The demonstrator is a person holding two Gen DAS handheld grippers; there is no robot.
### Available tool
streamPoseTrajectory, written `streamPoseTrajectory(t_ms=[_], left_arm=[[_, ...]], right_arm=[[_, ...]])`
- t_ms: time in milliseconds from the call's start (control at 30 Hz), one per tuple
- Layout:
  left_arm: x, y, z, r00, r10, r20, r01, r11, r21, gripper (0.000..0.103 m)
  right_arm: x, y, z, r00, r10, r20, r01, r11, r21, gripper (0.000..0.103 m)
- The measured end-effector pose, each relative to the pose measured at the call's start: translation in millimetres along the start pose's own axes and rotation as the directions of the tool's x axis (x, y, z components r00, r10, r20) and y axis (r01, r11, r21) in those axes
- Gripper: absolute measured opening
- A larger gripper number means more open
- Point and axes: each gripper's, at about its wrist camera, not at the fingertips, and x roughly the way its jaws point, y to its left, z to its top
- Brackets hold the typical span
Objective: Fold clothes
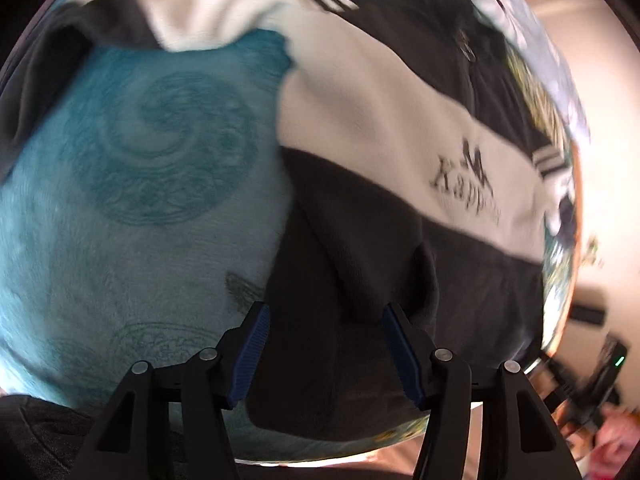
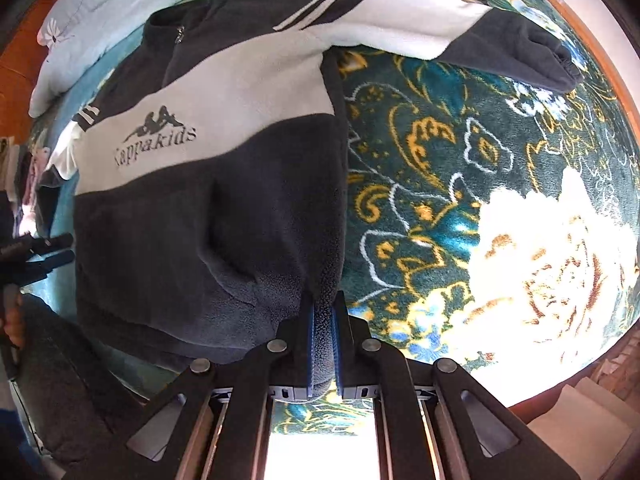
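Right tongs (image 2: 323, 344) pinch fleece (image 2: 208, 216) hem (left tongs (image 1: 324, 354) agape)

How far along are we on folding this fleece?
Early. Done: the fleece jacket lies spread front up on the patterned blanket, with its sleeve still stretched out sideways. In hand: the right gripper is shut on the jacket's bottom corner; the left gripper is open over the hem at the other side, not gripping. Left: every fold, as none shows yet.
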Motion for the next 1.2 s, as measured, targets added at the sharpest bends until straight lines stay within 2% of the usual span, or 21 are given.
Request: streamPoseTrajectory(t_ms=[100,200,233,267,367,433,500,567,600,667,733,867,1000,1033,1100,1133,1167,1200], left_arm=[[12.0,-13.0,-3.7,0.996,0.068,-0.059,-0.064,0.995,0.071,0.058],[19.9,-16.2,-5.7,0.987,0.127,-0.097,-0.118,0.988,0.096,0.039],[19.1,-19.1,-7.1,0.987,0.13,-0.095,-0.119,0.986,0.113,0.026],[18.8,-23.1,-9.2,0.986,0.134,-0.096,-0.12,0.983,0.138,0.018],[16.2,-34.7,-14.1,0.981,0.171,-0.093,-0.148,0.966,0.21,0.013],[4.3,-37.8,-17.7,0.982,0.168,-0.085,-0.144,0.961,0.234,0.012],[-19.2,-34.7,-26.8,0.991,0.095,-0.095,-0.072,0.972,0.224,0.011],[-38.7,-27.8,-35.5,0.993,0.077,-0.088,-0.056,0.974,0.219,0.004],[-46.5,-24.1,-39.3,0.994,0.073,-0.087,-0.052,0.975,0.216,0.004],[-39.9,-14.2,-40.2,0.987,0.119,-0.106,-0.096,0.975,0.203,0.004],[-33.4,-4.8,-40.8,0.979,0.161,-0.124,-0.136,0.972,0.19,0.004],[-30.9,-4.2,-38.8,0.984,0.126,-0.124,-0.107,0.983,0.151,0.006],[-28.6,3.6,-34.5,0.983,0.128,-0.135,-0.112,0.987,0.12,0.008],[-30.9,4.2,-34.5,0.985,0.119,-0.122,-0.106,0.988,0.109,0.008],[-41.5,4.6,-36.2,0.996,0.034,-0.083,-0.028,0.996,0.081,0.008],[-48.2,4.8,-37.2,0.998,-0.014,-0.058,0.018,0.998,0.066,0.009],[-56.1,4.9,-37.4,0.999,-0.045,-0.018,0.046,0.998,0.052,0.011],[-64.1,4.7,-37.4,0.997,-0.073,0.025,0.072,0.997,0.04,0.013]], right_arm=[[-3.6,-2.9,4.3,1.0,0.023,0.009,-0.023,1.0,0.009,0.008],[-2.7,-2.1,7.2,0.999,0.043,0.01,-0.044,0.998,0.036,0.008],[-1.8,-4.2,7.3,0.999,0.048,0.011,-0.048,0.998,0.044,0.008],[-1.2,-6.1,7.8,0.998,0.054,0.012,-0.055,0.997,0.052,0.008],[-1.3,4.7,4.1,0.997,0.073,0.014,-0.073,0.996,0.058,0.008],[-9.6,7.9,5.0,0.997,0.075,0.026,-0.076,0.997,0.034,0.008],[-23.0,11.5,5.7,0.996,0.079,0.044,-0.08,0.997,0.003,0.008],[-45.6,12.1,5.4,0.992,0.094,0.082,-0.091,0.995,-0.037,0.007],[-47.7,11.5,4.5,0.993,0.08,0.083,-0.076,0.996,-0.05,0.007],[-50.0,10.2,2.4,0.996,0.048,0.081,-0.042,0.996,-0.073,0.007],[-27.9,2.4,-0.9,0.999,0.045,0.019,-0.044,0.998,-0.049,0.007],[1.0,1.7,-7.6,0.998,0.051,-0.046,-0.053,0.997,-0.049,0.007],[-11.7,-7.8,-1.3,0.995,0.092,-0.044,-0.093,0.995,-0.039,0.009],[-19.1,-12.8,0.0,0.992,0.118,-0.035,-0.119,0.993,-0.026,0.01],[-34.8,-30.0,7.2,0.988,0.148,0.034,-0.148,0.989,0.006,0.012],[-42.7,-38.7,10.9,0.984,0.161,0.07,-0.163,0.986,0.022,0.018],[-50.5,-47.4,14.6,0.979,0.173,0.106,-0.178,0.983,0.037,0.03],[-56.5,-62.5,20.8,0.975,0.165,0.148,-0.178,0.98,0.086,0.035]])
